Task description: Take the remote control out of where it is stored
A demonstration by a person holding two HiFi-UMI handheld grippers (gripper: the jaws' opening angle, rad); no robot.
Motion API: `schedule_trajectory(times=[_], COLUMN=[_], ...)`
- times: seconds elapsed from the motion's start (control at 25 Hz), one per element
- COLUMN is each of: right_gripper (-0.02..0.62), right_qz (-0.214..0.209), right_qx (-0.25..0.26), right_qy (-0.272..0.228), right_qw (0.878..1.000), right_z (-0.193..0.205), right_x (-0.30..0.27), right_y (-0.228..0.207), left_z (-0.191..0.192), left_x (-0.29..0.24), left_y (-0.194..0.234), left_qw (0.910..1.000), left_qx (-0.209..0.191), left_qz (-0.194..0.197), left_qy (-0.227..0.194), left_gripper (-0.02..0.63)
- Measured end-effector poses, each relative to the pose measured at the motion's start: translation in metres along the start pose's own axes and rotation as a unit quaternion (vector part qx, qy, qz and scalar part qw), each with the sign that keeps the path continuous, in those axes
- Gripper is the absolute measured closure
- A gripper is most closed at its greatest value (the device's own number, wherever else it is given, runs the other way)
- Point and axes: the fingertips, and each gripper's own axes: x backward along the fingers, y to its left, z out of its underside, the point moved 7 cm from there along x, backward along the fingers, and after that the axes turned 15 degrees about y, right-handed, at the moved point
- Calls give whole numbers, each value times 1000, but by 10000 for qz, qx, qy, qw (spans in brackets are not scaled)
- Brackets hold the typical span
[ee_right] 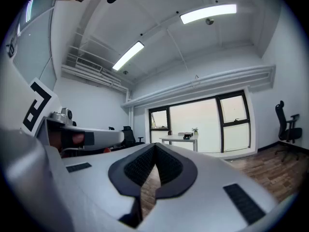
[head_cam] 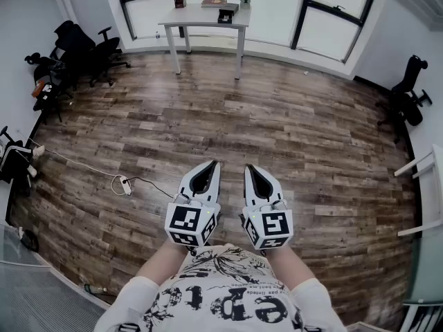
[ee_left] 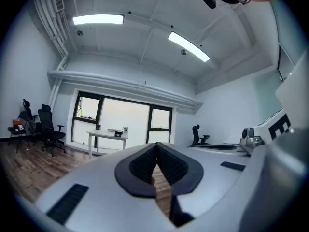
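Both grippers are closed and empty. In the head view the left gripper (head_cam: 214, 164) and the right gripper (head_cam: 249, 168) are held side by side, level and close to the person's torso. They look parked in a neutral starting pose rather than reaching for anything. Below them is bare wooden floor (head_cam: 291, 123), with a power strip (head_cam: 124, 184) and its cable lying to the left. A white table (head_cam: 190, 16) stands well away by the windows with a few small items on it, too small to identify. Office chairs (head_cam: 86, 50) stand along the left wall. No remote control can be made out, and nothing shows where it is stored, so the task seems not yet begun. The marker cubes carry only black-and-white square patterns. The T-shirt (head_cam: 221, 299) has bold lettering, upside down and cut off, which cannot be read as words.

From the left gripper view, the left gripper (ee_left: 156, 145) has its ribbed pads meeting at the tips with nothing between them. It points across the room toward the table (ee_left: 106, 135), under ceiling lights (ee_left: 98, 19).

From the right gripper view, the right gripper (ee_right: 154, 145) likewise has its tips together and holds nothing. The same table (ee_right: 179, 139) lies far ahead, and no remote shows here either.
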Motion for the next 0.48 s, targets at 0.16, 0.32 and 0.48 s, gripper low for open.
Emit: schedule_trajectory(times=[0.16, 0.32, 0.48], right_gripper=[592, 594, 592], right_qz=[-7, -47, -164], right_qx=[-7, -35, -134], right_qy=[49, 70, 117], right_qw=[10000, 10000, 9997], right_z=[1, 1, 6], right_x=[-4, -6, -9], right_y=[-5, -9, -15], left_z=[-1, -4, -2], left_x=[-2, -7, -14], left_y=[-3, -2, -5], left_qw=[9999, 9999, 9999], left_qx=[-44, -29, -28], left_qz=[62, 47, 36], left_qy=[-137, -161, -134], left_gripper=[595, 595, 595])
